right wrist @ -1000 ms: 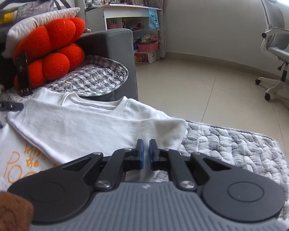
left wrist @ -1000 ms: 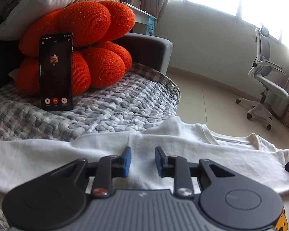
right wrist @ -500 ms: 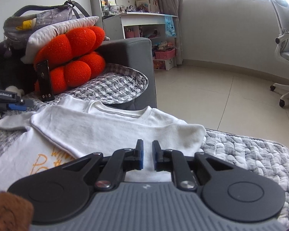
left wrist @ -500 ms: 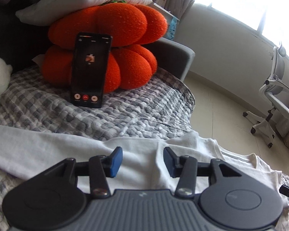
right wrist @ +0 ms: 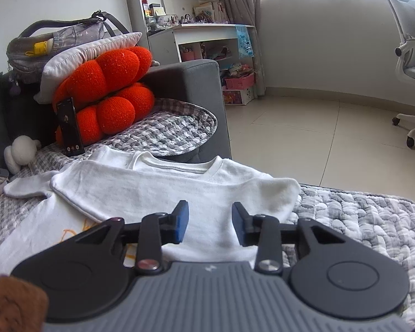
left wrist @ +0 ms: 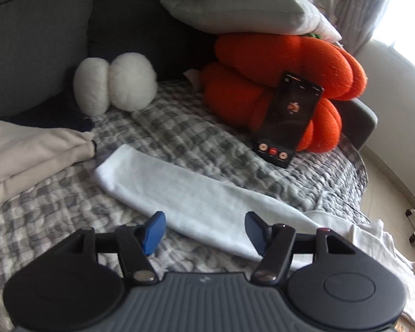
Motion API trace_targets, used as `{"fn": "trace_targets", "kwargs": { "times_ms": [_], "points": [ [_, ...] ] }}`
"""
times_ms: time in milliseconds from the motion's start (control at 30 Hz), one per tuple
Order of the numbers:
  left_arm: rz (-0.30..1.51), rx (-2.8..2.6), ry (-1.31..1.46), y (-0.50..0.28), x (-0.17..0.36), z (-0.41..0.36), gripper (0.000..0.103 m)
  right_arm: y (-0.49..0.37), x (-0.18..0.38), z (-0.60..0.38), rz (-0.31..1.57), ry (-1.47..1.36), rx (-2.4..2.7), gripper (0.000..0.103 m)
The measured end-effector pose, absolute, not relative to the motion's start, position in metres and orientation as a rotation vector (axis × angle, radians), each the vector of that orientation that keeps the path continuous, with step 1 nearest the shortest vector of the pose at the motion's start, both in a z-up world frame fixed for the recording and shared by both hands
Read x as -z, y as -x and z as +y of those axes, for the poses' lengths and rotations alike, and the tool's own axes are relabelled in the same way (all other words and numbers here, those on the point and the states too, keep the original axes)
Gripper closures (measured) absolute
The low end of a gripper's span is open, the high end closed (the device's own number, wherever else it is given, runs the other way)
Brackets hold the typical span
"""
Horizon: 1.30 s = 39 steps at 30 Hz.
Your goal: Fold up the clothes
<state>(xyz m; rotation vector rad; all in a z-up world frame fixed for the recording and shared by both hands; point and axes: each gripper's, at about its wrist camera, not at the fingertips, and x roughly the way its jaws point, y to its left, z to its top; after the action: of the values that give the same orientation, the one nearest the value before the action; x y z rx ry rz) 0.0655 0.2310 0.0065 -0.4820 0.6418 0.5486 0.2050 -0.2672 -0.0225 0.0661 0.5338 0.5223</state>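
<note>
A grey checked blanket (left wrist: 179, 127) covers the sofa; the white shirt (right wrist: 163, 188) lies flat on it, sleeve (left wrist: 179, 191) stretched toward ten o'clock. Left gripper (left wrist: 204, 232) and right gripper (right wrist: 210, 221) have just been opening, released, clasping nothing.

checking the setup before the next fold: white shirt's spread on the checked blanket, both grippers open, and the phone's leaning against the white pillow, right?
Not quite: the phone leans against the orange cushion, not the white pillow, which lies on top of that cushion; the left wrist view shows it. The white shirt is spread on the checked blanket, and the left gripper and right gripper are open.
</note>
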Motion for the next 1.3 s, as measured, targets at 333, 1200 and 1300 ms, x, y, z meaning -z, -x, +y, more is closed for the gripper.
{"fn": "trace_targets", "kwargs": {
  "times_ms": [333,1200,1300],
  "points": [
    [0.599,-0.725,0.602,-0.054,0.021,0.273,0.038,-0.201,0.016,-0.261,0.53,-0.096,-0.555,0.057],
    [0.349,-0.913,0.57,-0.07,0.039,0.293,0.097,-0.197,0.019,-0.242,0.537,-0.052,-0.588,0.053],
    [0.281,-0.873,0.491,-0.068,0.018,0.278,0.098,-0.197,0.019,-0.242,0.537,-0.054,-0.587,0.053]
  ]
}}
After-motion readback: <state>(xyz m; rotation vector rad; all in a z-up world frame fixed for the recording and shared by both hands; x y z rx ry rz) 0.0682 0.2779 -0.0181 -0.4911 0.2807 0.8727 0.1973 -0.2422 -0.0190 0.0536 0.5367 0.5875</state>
